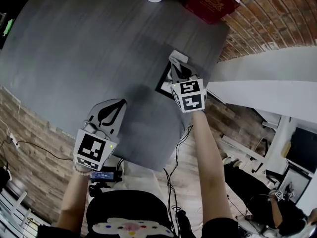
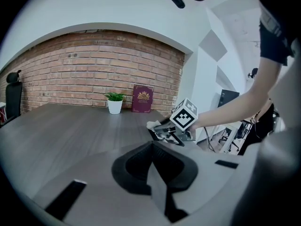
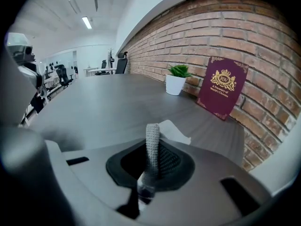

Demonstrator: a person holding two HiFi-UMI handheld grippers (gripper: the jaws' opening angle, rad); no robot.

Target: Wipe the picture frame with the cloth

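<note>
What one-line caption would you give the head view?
Right gripper holds the cloth at the picture frame; left gripper sits shut, empty.

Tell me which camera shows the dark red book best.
The right gripper view. There the book stands close and face-on against the brick wall, its gold crest plain. The head view catches the book from above at the top edge, cover foreshortened. The left gripper view shows the book small and far, beside the potted plant.
</note>
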